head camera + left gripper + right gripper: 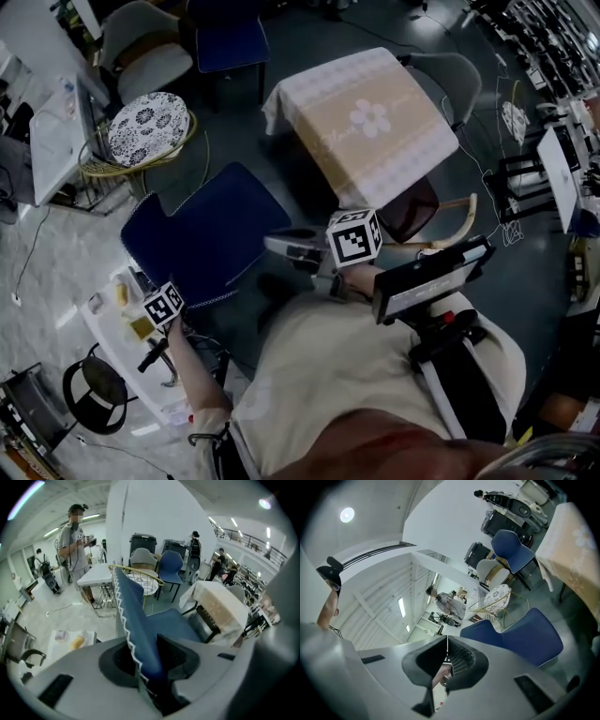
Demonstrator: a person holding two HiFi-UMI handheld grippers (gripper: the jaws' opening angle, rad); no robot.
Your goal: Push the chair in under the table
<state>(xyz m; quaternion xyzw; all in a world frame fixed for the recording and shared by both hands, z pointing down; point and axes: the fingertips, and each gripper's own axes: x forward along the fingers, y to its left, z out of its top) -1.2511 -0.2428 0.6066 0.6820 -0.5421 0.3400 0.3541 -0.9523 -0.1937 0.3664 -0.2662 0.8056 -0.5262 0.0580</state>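
Observation:
The blue chair (206, 230) stands pulled out to the left of the table with the beige cloth (366, 122), its seat facing the table. My left gripper (167, 298) sits at the chair's near back corner. In the left gripper view the blue backrest (136, 620), with white zigzag stitching on its edge, runs down between the jaws, and the left gripper (143, 667) is shut on it. My right gripper (277, 246) hovers beside the seat's near right edge. The right gripper (446, 660) is shut with nothing in it, and the blue chair (525, 637) lies ahead of it.
A wicker chair with a patterned cushion (145, 127), a grey chair (141, 47) and another blue chair (225, 37) stand beyond. A dark red chair (412, 206) sits at the table's near side. A low white table (122, 328) is by my left hand. People (75, 536) stand in the distance.

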